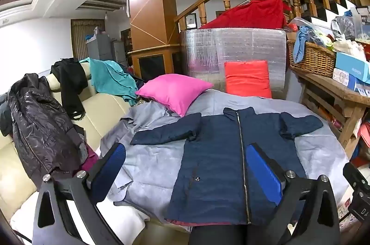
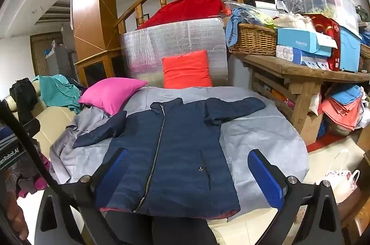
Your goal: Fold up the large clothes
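A navy quilted jacket lies flat, zipped, front up, on a grey sheet, with both sleeves spread out sideways. It also shows in the right wrist view. My left gripper is open and empty, held above the jacket's lower half. My right gripper is open and empty, also above the jacket's lower half, near its hem. Neither touches the cloth.
A pink pillow and a red cushion lie at the far end of the grey sheet. A cream sofa with draped clothes stands left. A wooden table with a basket and boxes stands right.
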A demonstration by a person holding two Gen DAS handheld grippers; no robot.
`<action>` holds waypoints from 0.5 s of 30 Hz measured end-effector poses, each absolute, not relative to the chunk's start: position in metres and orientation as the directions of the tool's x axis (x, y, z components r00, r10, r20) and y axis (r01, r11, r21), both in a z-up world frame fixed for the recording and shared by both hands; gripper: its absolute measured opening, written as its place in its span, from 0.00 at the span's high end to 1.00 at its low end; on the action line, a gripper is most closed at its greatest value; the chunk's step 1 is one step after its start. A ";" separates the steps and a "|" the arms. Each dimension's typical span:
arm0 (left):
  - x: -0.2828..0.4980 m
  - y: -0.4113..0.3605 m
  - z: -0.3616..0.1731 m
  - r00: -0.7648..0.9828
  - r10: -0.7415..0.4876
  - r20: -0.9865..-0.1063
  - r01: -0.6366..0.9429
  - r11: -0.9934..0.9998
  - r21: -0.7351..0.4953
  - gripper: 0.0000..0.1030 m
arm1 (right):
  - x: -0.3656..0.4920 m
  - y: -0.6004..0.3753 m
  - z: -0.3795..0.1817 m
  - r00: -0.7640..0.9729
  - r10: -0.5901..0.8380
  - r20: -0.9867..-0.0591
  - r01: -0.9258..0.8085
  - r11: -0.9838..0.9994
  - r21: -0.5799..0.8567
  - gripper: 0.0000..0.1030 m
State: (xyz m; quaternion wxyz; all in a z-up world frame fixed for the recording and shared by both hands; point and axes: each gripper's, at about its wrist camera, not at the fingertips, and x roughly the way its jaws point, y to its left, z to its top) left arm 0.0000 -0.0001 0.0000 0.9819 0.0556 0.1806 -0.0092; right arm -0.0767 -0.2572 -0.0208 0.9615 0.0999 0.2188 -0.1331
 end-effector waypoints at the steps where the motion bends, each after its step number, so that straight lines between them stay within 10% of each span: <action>1: 0.000 0.000 0.000 0.934 0.004 -0.356 0.035 0.994 0.103 0.00 | -0.077 -0.258 -0.021 0.869 -0.211 -0.447 0.300 0.944 0.138 0.00; 15: 0.002 0.006 0.000 0.928 0.018 -0.373 0.015 0.996 0.086 0.00 | -0.074 -0.259 -0.024 0.858 -0.224 -0.463 0.321 0.937 0.142 0.00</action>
